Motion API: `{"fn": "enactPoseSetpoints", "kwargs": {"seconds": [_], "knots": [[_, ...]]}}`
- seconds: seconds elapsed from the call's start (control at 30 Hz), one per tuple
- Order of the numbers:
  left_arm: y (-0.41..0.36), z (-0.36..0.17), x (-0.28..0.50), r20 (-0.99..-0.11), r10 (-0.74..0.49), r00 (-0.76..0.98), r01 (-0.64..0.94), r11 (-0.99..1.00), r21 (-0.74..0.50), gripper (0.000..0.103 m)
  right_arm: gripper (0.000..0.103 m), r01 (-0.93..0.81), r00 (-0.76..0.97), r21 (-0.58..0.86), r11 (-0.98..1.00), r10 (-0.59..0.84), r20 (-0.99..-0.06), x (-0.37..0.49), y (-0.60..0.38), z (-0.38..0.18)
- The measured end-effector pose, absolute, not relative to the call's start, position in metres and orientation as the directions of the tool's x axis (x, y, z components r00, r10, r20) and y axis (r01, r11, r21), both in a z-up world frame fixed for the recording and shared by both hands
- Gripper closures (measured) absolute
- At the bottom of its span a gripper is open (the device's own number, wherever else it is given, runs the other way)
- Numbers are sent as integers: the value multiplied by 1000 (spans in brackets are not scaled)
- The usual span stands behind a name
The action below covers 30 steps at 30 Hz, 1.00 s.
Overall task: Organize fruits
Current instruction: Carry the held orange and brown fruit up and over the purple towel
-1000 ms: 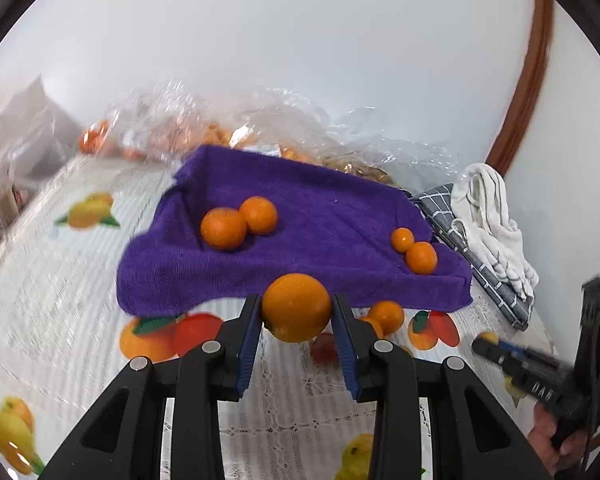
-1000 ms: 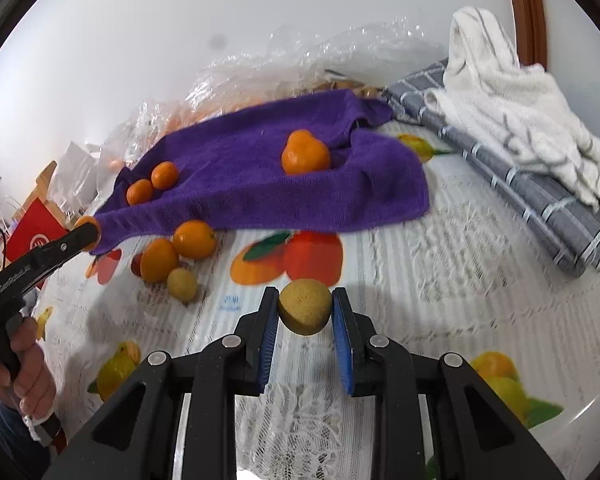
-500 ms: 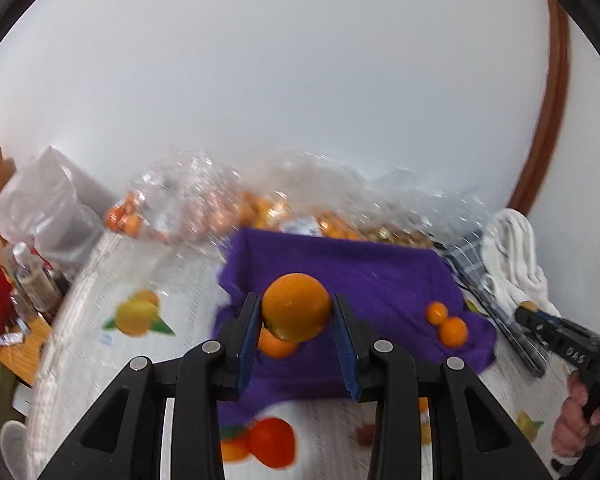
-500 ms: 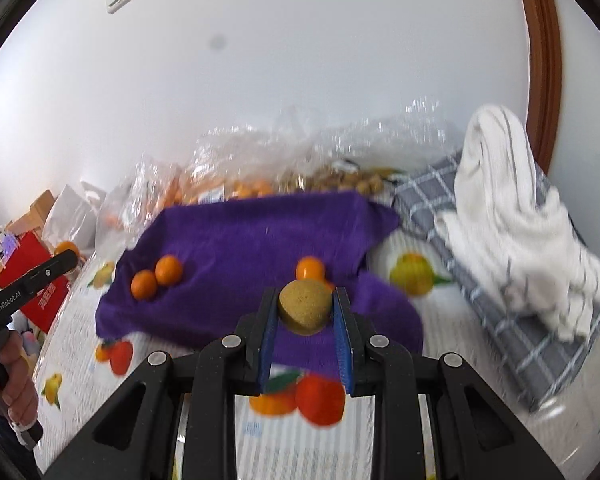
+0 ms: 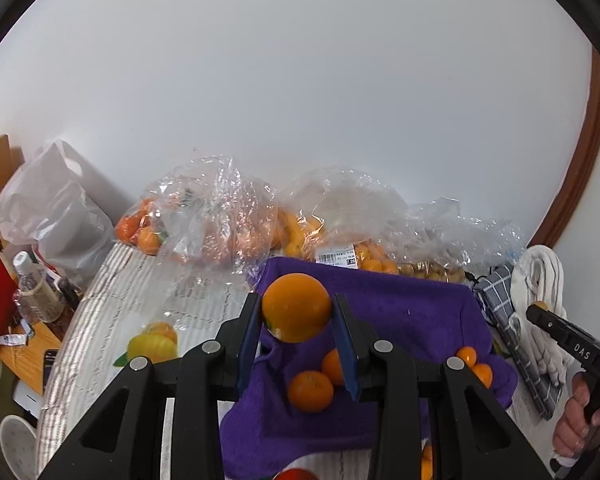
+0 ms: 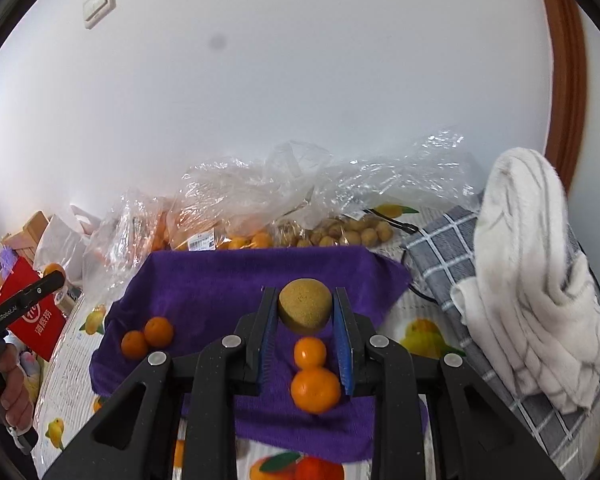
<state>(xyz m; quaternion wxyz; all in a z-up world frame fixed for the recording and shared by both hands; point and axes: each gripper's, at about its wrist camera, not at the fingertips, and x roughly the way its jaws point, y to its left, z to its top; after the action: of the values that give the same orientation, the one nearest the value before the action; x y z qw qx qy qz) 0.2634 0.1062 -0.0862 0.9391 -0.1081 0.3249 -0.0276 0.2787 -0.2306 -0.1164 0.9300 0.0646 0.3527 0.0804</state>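
My left gripper (image 5: 297,316) is shut on a large orange (image 5: 296,306) and holds it in the air above the left part of the purple towel (image 5: 412,316). Two oranges (image 5: 310,391) lie on the towel below it, two small ones (image 5: 476,366) at its right edge. My right gripper (image 6: 305,312) is shut on a yellow-brown round fruit (image 6: 305,304), held above the towel (image 6: 220,284). Two oranges (image 6: 315,389) lie under it and two more (image 6: 148,338) at the towel's left. The other gripper (image 6: 24,300) shows at the left.
Clear plastic bags of fruit (image 5: 220,224) line the wall behind the towel. A white and grey checked cloth pile (image 6: 532,288) lies to the right. A red box (image 6: 32,316) and a white bag (image 5: 56,208) stand at the left table edge. The tablecloth (image 5: 112,304) has printed fruit.
Both grippers have lifted their fruit from low over the tablecloth and moved forward, now over the purple towel. Both stayed shut on their fruit.
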Motion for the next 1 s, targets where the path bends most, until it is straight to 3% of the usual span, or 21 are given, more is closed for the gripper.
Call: {"fn": "enactPoseSetpoints", "kwargs": {"seconds": [0.3,0.6,1.0], "knots": [[83,-106,315,-643,-157,750,-3,971,-240,69,76,-90,714,201,975,204,-670,336,-224,-134],[67,-145,343,-710,-103,697,-10,988,-154,69,76,-74,599,178,981,187,-779,368,-222,-194],[55,-170,355,-778,-86,622,6,994,-105,69,77,-83,540,122,989,148,-829,378,-216,-218]]}}
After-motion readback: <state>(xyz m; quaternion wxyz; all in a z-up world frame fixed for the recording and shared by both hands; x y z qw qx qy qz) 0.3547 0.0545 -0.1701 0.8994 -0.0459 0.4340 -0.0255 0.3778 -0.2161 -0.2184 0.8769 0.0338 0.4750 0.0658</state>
